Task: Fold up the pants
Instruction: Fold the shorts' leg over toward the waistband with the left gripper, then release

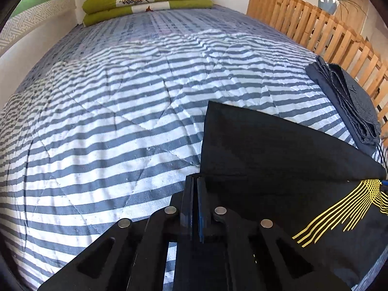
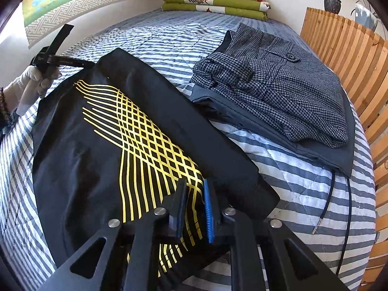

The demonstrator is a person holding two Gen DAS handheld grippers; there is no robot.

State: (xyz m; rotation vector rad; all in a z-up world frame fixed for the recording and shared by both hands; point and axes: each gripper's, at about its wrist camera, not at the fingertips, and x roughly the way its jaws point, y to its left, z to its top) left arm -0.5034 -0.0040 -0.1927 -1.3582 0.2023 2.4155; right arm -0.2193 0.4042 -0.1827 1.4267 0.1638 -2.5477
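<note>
Black pants (image 2: pixel 101 150) lie under right tongs (image 2: pixel 195 194).

bright daylight, sharp focus — heavy fisheye bending and dark vignetted corners.

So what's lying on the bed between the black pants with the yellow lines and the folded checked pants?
Only bare striped quilt separates the black pants from the checked pants, shown in the right wrist view.
</note>
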